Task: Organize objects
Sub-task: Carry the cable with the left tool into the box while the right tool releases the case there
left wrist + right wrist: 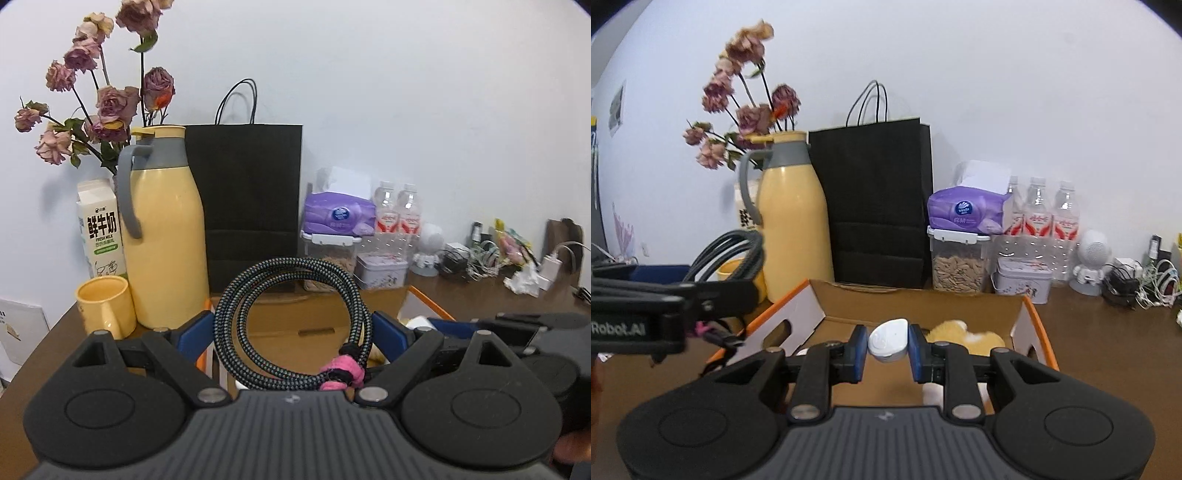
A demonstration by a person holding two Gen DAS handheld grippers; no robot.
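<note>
Evidently we hold both items over the open cardboard box (916, 306) at lower centre, ready to sort: left gripper (291, 332) fingers spread wide around the coiled braided cable (291, 317), right gripper (888, 347) fingers nearly closed, pinching the small white device (888, 341).

Milk carton (743, 210) half-hidden — behind yellow jug (792, 218).

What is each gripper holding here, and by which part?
Left gripper: coiled braided cable, its fingers against the coil's outer sides. Right gripper: small white device, gripped across its two sides.
</note>
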